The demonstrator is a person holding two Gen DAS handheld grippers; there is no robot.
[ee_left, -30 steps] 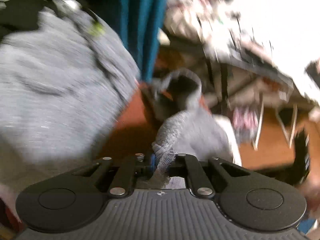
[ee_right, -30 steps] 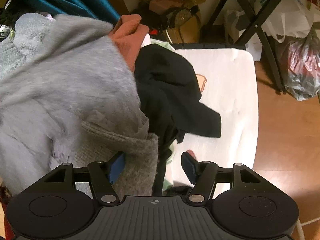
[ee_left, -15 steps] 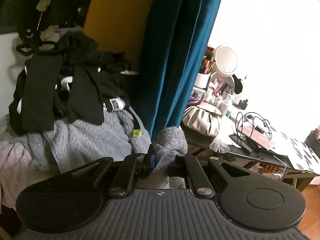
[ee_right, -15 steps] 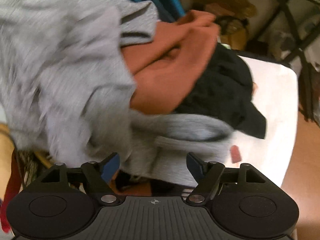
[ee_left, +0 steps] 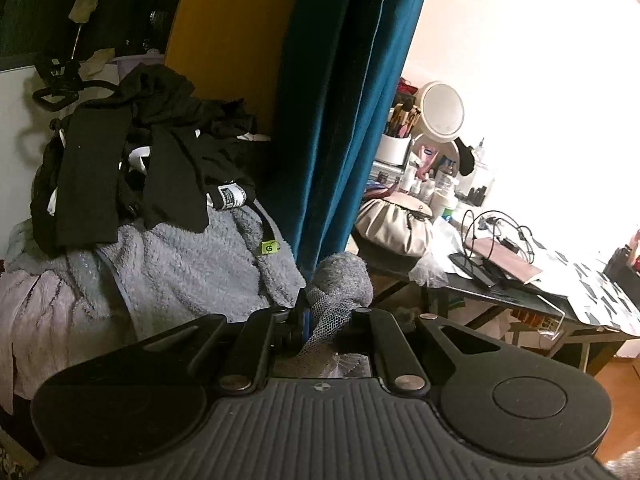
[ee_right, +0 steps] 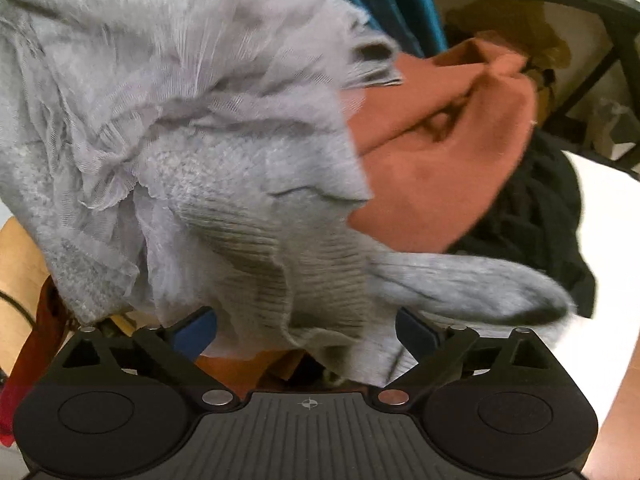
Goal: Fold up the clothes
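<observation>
A big grey knitted garment with mesh lining point(ee_right: 208, 152) hung at twelve o'clock, hiding the white surface point(ee_right: 608, 208). The right gripper point(ee_right: 306, 330), just opening, gaped around its hem; the left gripper point(ee_left: 326, 316) pinched its bunched fabric.

Left wrist view, left: dark clothes point(ee_left: 120, 168) lie on a fleece garment point(ee_left: 188, 264), which lies over a heap
Left wrist view, middle: curtain point(ee_left: 340, 112) hangs behind the heap, right of the dark clothes
Left wrist view, right: table point(ee_left: 508, 300) stands right of the curtain; mirror point(ee_left: 440, 108) and pouch point(ee_left: 396, 224) on it
Right wrist view: knit garment point(ee_right: 248, 200) hangs in front; folded cloth point(ee_right: 436, 184) behind it to the right, lying on a knitted piece point(ee_right: 540, 216)
</observation>
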